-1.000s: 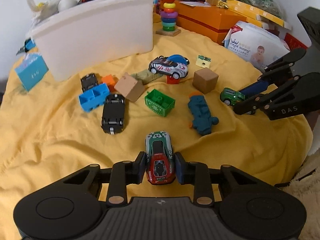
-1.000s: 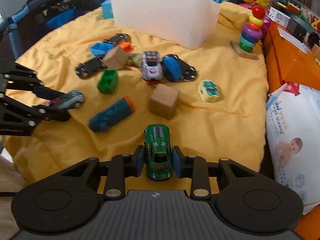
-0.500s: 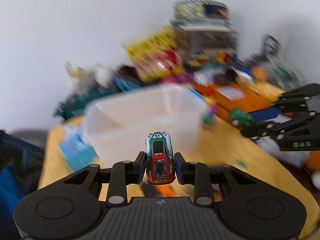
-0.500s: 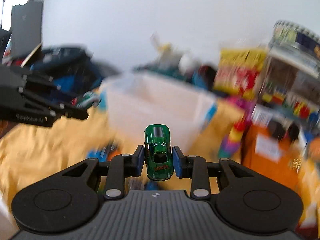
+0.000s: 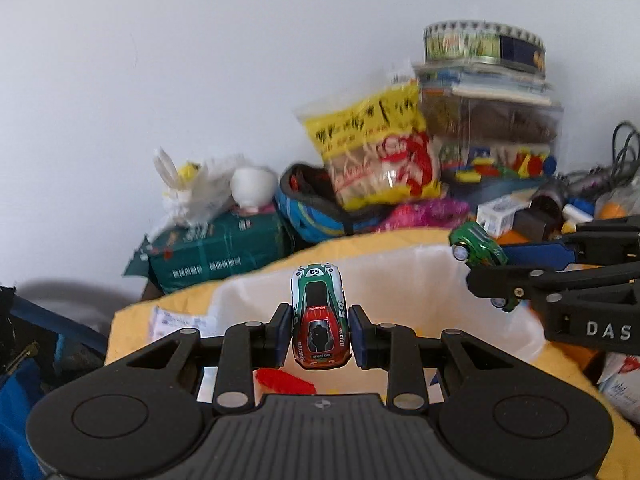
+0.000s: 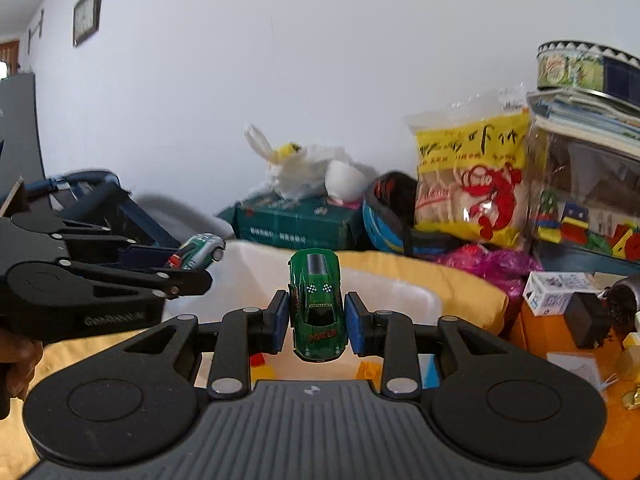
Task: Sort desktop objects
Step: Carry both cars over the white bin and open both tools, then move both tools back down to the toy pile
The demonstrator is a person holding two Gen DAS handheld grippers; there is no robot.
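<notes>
- Your left gripper (image 5: 319,326) is clamped on the red-and-green racing car (image 5: 318,317), at the centre of the left wrist frame.
- Your right gripper (image 6: 317,322) is clamped on the green car (image 6: 317,306), at the centre of the right wrist frame.
- Both cars sit above the open white bin (image 5: 400,280), lower centre of frame.
- A red block (image 5: 280,382) lies inside the bin.

Light: even, bright, diffuse daylight on white wall (image 5: 200,60) | Shadows: soft, faint | Glare: small highlights on yellow snack bag (image 6: 472,176) | Blur: slight motion smear on background clutter in left wrist view; right wrist view sharper | Distortion: strong fisheye curvature, dark vignette in corners
</notes>
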